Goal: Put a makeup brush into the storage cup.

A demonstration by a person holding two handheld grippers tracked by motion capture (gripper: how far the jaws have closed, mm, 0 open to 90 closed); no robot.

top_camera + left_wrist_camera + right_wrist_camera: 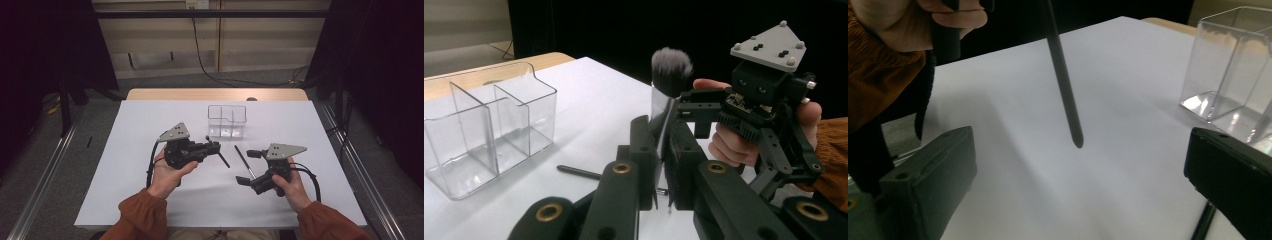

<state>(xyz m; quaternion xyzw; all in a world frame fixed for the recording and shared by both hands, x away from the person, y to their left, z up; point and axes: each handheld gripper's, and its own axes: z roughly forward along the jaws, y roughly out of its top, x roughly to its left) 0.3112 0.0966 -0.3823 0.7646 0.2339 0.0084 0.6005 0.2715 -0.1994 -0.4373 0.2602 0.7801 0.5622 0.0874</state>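
**Makeup brush handover done – stow into clear organizer**

Status: My left jaws (663, 165) are pinching the makeup brush (670, 70) at its ferrule, bristle head up in the left gripper view. In the high view the brush handle slants down-right from the left gripper (212, 145), tip off the tabletop (150, 200). In the right gripper view the handle hangs in front of my right jaws (1073, 200), which are spread wide w/ nothing between them; right gripper (245, 167) sits near the table front. A second thin black stick, prob. an eyeliner pencil (244, 161), lies flat on the tabletop between the two grippers. The clear organizer (227, 120) stands beyond, w/ several compartments, all apparently empty.

Procedure (my judgement):
1. Keep left jaws firm; grip is on a narrow section, so the brush may pivot.
2. Keep right gripper clear of the handle tip to avoid a knock.
3. Carry brush over one compartment, handle down, approx. vertical.
4. Lower until the handle is well inside the walls, then release. The organizer looks light; touching a wall could shift or tip it.

Markings: no brand, label or legible writing on brush, organizer or grippers.
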